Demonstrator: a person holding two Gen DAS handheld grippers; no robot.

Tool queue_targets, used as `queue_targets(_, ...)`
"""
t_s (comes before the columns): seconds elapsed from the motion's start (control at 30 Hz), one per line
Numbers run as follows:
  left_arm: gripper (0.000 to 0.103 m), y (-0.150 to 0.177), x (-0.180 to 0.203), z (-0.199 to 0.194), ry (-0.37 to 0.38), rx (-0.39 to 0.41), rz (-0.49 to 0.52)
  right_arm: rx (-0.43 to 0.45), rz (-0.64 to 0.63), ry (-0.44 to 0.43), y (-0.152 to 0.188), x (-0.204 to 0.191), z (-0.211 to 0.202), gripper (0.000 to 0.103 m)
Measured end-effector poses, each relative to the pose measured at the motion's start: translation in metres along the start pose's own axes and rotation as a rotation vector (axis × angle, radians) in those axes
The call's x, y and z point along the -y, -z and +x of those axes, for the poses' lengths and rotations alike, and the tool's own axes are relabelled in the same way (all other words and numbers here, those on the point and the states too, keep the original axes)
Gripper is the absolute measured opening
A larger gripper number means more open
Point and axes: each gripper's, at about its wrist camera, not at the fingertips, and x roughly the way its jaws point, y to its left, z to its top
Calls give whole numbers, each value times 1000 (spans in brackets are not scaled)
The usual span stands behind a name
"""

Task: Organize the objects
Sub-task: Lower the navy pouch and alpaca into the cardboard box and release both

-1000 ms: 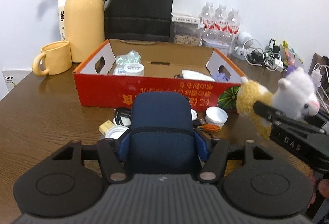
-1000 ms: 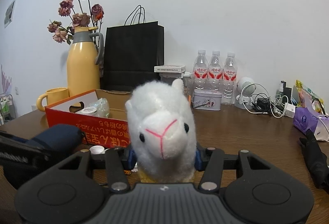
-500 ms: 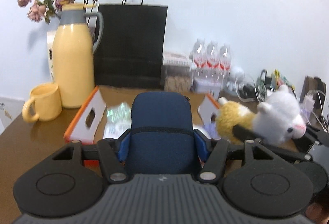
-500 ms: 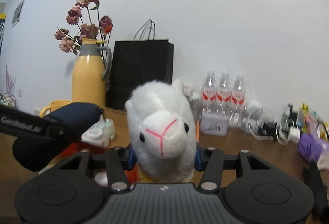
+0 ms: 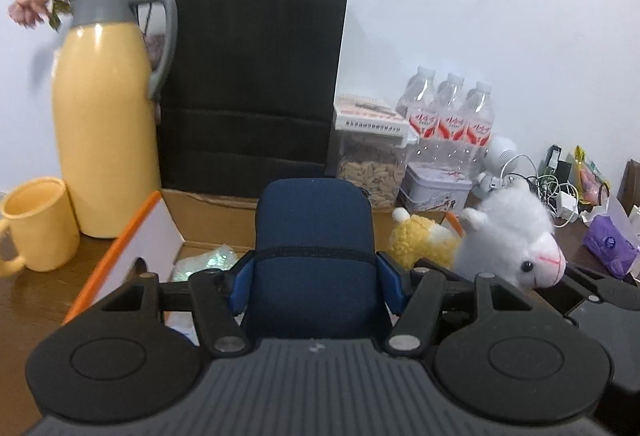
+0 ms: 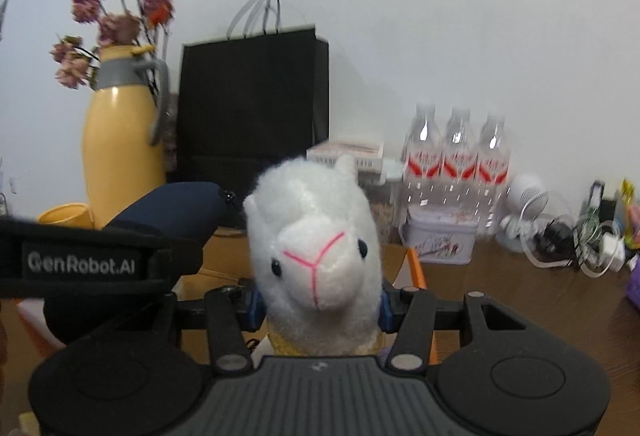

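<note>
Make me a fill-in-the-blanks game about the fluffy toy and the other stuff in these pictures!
1. The right gripper is squeezing a white plush ____.
2. The left gripper is shut on a pouch whose colour is dark ____.
3. The paper bag standing beside the yellow jug is ____.
4. The number of water bottles standing by the wall is ____.

Missing words: alpaca; blue; black; three

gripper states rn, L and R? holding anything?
Left gripper: closed on the navy pouch, above the cardboard box.
Right gripper: closed on the alpaca plush.
</note>
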Motion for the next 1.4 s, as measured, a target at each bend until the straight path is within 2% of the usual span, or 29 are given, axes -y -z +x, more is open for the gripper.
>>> queue_targets(0.2, 63, -1, -10, 19, -11, -39, 1, -79, 42, -41, -1, 5, 29, 50)
queue_targets(0.27, 66, -1, -12, 22, -15, -57, 4, -93, 39, -38, -1, 4, 33, 51)
queue_targets(0.3, 71, 0, -12, 23, -24, -66, 2, -102, 32, -31, 0, 3, 34, 53)
queue_targets(0.33, 82, 1, -12, 23, -35, -64, 6, -111, 27, -27, 1, 3, 35, 57)
queue_targets(0.37, 89, 1, -12, 21, -48, -49, 6, -110, 23, -21, 1, 3, 34, 58)
queue_targets(0.4, 103, 1, -13, 18, -56, -27, 3, -105, 21, -12, 0, 4, 31, 63)
queue_targets(0.43, 103, -1, -14, 17, -49, -9, 2, -98, 20, -3, -1, 4, 30, 79)
queue_targets(0.5, 103, -3, -15, 12, -41, 1, -3, -75, 19, 0, -4, 6, 25, 99)
queue_targets(0.93, 103, -8, -27, -21, -35, 39, -29, -34, -40, 7, -14, -4, -2, 102)
queue_targets(1.2, 103, -4, -32, -64, -18, 88, -18, 28, -80, -2, -18, -15, -48, 103)
queue_targets(1.4, 103, 9, -38, -99, -30, 108, 4, 35, -90, -15, -7, -19, -85, 103)
